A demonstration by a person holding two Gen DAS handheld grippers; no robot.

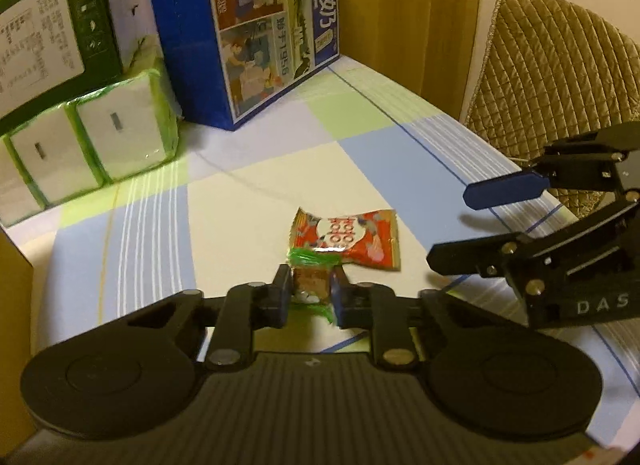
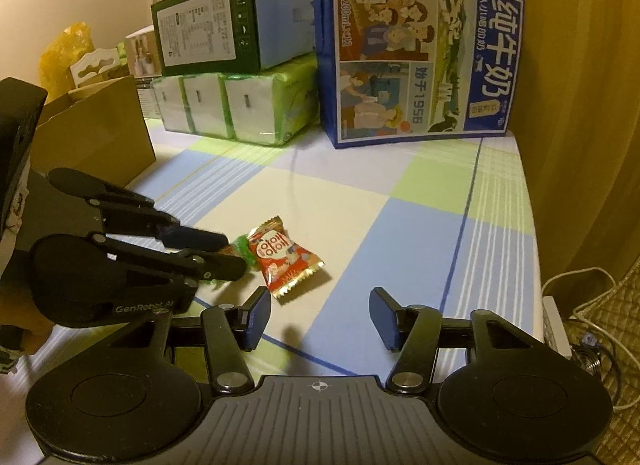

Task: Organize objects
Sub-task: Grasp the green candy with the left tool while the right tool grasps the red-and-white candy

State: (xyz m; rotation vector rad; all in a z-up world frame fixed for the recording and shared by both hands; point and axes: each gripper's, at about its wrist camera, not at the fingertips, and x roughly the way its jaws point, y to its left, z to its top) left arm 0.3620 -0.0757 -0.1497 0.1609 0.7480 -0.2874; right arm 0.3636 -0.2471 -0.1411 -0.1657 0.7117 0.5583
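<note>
The left gripper [image 1: 311, 289] pinches a small green-wrapped candy [image 1: 311, 283] between its two fingers, low over the checked tablecloth [image 1: 248, 201], and the candy lies just beside a red snack packet [image 1: 350, 239] that rests flat on the cloth. The right gripper [image 2: 320, 315] hangs near with its fingers spread wide and nothing between them, a little apart from the red packet. At the far side of the table stand a blue milk carton box [image 2: 420, 53], a green pack of tissues [image 2: 236, 105] and a green box [image 2: 224, 25] on top of it.
</note>
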